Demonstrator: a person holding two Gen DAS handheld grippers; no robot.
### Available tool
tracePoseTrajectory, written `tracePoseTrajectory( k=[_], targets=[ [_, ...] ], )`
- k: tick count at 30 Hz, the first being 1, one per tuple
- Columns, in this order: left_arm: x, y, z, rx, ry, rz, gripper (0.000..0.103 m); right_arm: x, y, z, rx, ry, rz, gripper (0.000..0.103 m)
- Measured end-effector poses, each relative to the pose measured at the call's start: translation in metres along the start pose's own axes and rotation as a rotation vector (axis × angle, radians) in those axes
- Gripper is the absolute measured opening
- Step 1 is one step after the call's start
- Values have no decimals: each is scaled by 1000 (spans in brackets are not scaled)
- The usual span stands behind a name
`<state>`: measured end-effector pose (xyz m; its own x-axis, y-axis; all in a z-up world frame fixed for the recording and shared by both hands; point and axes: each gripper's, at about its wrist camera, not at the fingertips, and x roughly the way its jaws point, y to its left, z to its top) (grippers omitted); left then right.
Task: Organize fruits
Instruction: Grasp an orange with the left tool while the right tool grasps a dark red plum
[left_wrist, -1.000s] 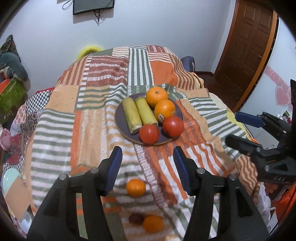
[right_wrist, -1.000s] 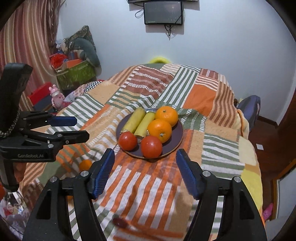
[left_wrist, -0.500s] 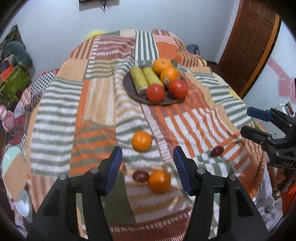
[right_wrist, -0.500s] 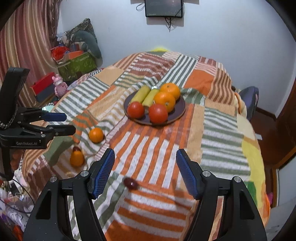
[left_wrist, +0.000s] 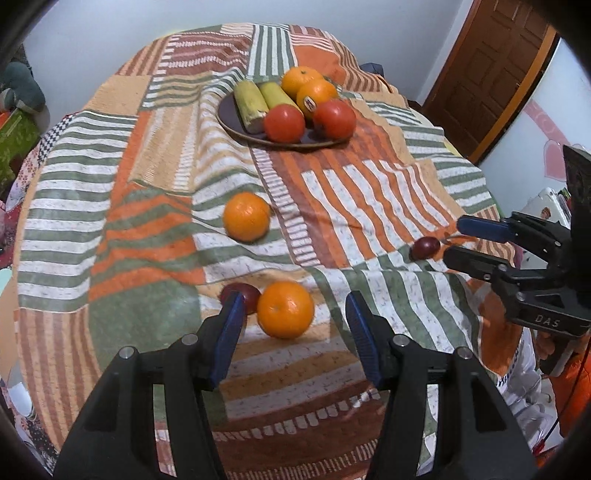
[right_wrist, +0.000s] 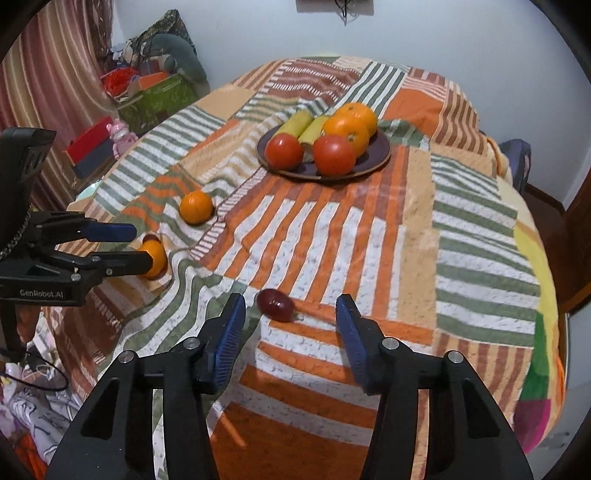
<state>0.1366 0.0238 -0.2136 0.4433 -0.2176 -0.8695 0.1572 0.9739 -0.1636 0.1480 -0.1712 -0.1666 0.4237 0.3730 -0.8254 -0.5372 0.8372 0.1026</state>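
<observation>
Right wrist view: right gripper, jaws just narrowing but empty, hangs over a dark plum near the plate; left gripper gapes around an orange; next, grasp both

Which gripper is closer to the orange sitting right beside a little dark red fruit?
The left gripper. Its open fingers reach toward that orange, which shows between their tips. The right gripper is off to the side, aimed at another dark red fruit.

plate of fruit far back on blanket, two oranges nearer
</observation>
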Motion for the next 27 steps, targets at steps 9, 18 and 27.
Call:
tracePoseTrajectory(
  k=[9, 18, 27],
  targets=[
    [7, -1, -1, 29, 3, 28, 41, 19, 2, 3, 0, 50, 31, 26],
    [2, 4, -2, 12, -2, 6, 34, 10, 5, 5, -22, 14, 52, 25],
    [-22, -3, 17, 35, -77, 9, 34, -7, -5, 19, -2, -49, 36, 18]
  ],
)
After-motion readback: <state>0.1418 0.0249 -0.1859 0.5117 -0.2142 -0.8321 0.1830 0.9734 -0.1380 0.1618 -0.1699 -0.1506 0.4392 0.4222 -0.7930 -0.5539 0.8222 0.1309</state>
